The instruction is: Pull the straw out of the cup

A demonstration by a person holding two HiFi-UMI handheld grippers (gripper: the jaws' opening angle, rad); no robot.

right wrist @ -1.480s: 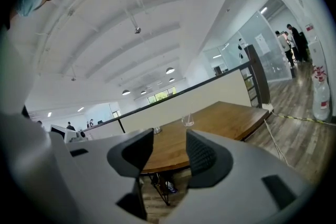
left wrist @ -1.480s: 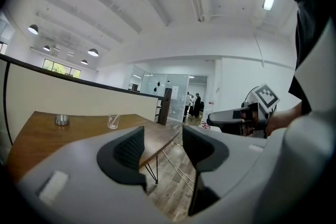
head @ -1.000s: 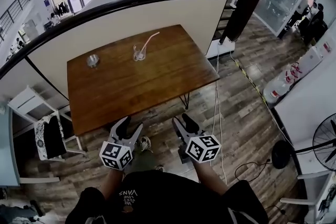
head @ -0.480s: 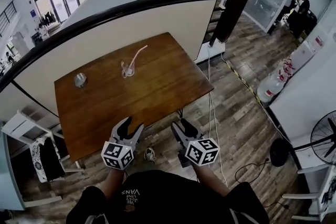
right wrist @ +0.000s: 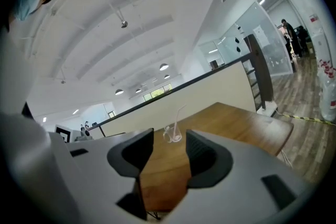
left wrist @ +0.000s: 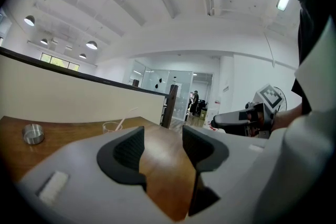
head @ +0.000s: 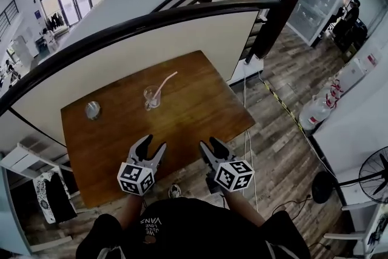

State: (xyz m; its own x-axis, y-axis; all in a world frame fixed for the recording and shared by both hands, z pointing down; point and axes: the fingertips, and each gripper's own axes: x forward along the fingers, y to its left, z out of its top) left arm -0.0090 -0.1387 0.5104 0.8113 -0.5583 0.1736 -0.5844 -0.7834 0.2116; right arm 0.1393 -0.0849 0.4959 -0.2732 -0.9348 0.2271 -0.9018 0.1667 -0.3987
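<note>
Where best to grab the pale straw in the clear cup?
Grip the thin pale straw on its bare length above the clear glass cup. It leans right, so probably come from the right with the right claw, pulling along the tilt.

A brown wooden table (head: 200,112) fills the center of the frame, its top smooth with a faint sheen. On it stands a clear, glossy cup (head: 151,98) holding a pale, smooth straw (head: 165,83). At center left sits a small shiny metal tin (head: 92,110). At the bottom, the left gripper (head: 153,144) and right gripper (head: 209,143) are matt grey plastic with black, finely ribbed pads (left wrist: 128,152). At the right is a floor (head: 285,130) of grey-brown wood planks.
</note>
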